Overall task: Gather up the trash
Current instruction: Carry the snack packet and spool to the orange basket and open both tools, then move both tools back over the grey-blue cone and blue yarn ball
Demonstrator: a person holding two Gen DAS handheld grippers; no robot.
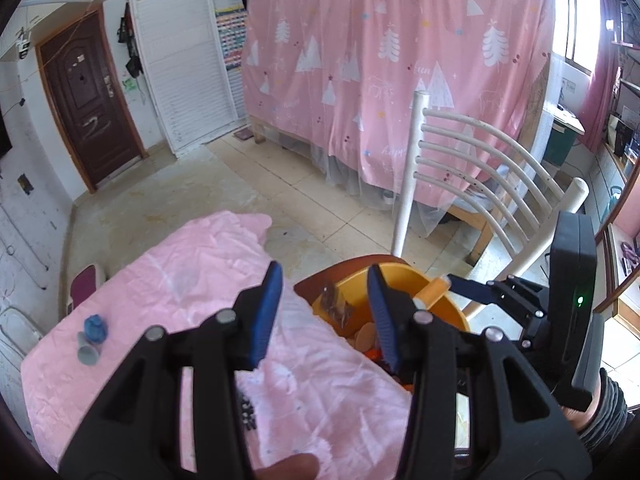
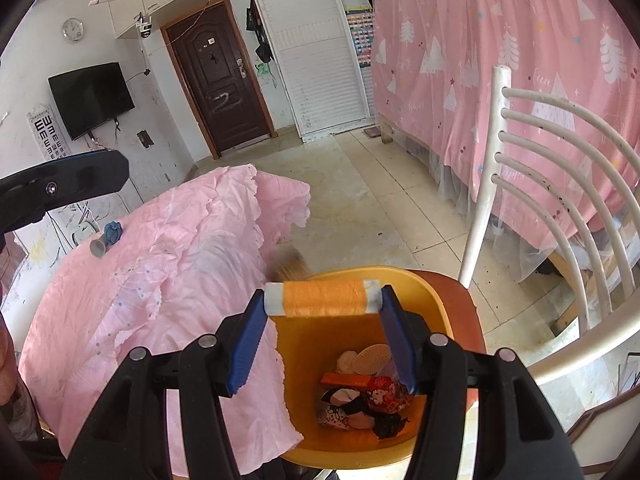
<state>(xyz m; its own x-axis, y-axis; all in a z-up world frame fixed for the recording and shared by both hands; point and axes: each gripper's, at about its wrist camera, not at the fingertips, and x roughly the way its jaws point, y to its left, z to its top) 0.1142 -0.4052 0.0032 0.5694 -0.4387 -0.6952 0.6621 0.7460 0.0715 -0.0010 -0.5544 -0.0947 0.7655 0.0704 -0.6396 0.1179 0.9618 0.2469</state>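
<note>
Over the yellow bin (image 2: pixel 432 292) on the chair seat (image 2: pixel 460 300), you hold the orange thread spool (image 2: pixel 324 298) end to end in your right gripper (image 2: pixel 324 300), poised for the drop onto wrappers below. Jaws half spread, clamping both ends. Your left gripper (image 1: pixel 324 300) hangs unclenched, empty, beside the bin's rim.

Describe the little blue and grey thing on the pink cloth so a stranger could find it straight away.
Start at the table draped in the pink cloth, beside the yellow bin. Near its far corner on the television side lies a small object: a grey trumpet-shaped base with a crumpled blue top, lying on its side. No other loose item shows on the cloth.
</note>
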